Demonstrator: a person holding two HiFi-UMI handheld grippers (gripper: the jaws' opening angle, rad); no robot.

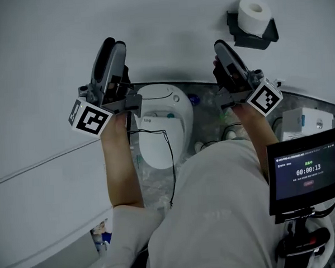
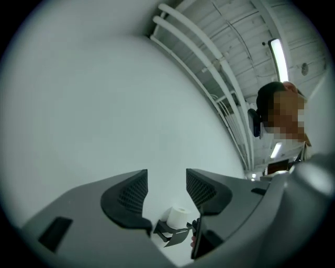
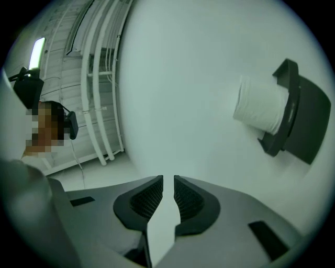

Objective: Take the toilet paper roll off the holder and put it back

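Head view: toilet paper roll point(image 1: 254, 11) sits on the holder point(image 1: 256, 37). Right hand-held gripper point(image 1: 220, 48) is left of and below the holder, apart from it; left hand-held gripper point(image 1: 111, 47) is much farther left.
Left gripper view: jaws spread, empty.
Right gripper view: jaws nearly pressed together, empty.
Nothing looks done yet; removal and return both remain.

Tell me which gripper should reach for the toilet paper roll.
Right, I'd say. The right gripper is nearer the toilet paper roll on its holder than the left gripper, though its almost closed jaws must open first.
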